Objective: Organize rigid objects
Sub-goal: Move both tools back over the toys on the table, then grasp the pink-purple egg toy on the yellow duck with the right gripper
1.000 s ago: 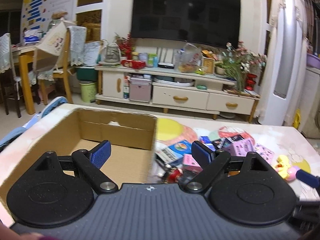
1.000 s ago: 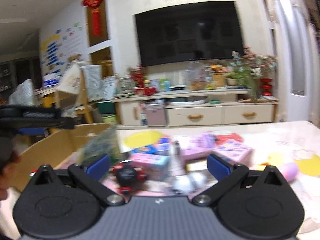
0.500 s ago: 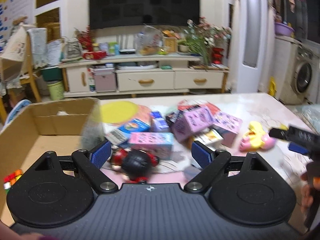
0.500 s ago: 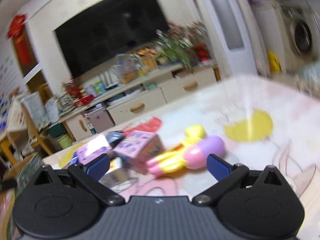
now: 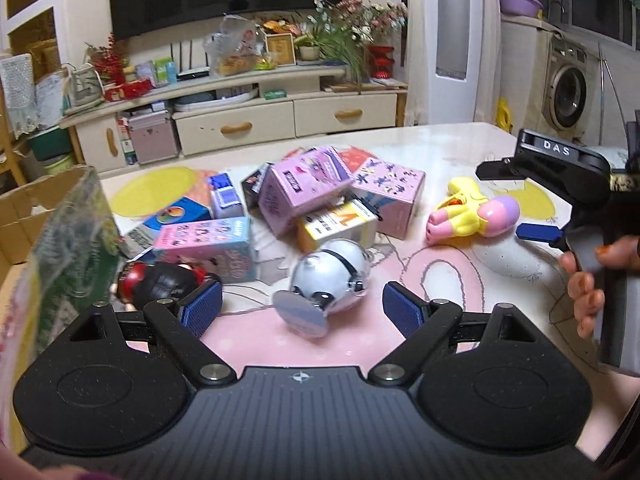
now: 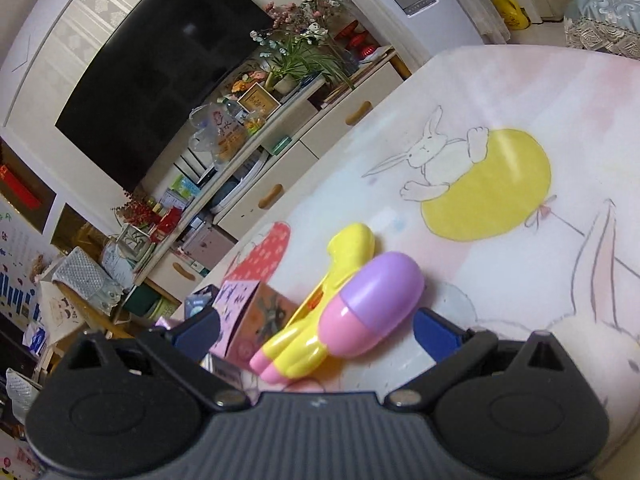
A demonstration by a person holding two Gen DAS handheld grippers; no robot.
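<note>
Yellow, pink and lilac plastic fills the space ahead of your right gripper: the yellow and pink toy lies on the bench between its blue pads, which stand spread wide and do not touch it. A pink box sits just beside the toy, by the pad on the left. Your left gripper is also spread, holding nothing. A silver ball toy rests on the bench just ahead, between its pads. A red and black toy lies close to its left pad. Beyond is a heap of pink boxes, and the cardboard box stands far to its left.
</note>
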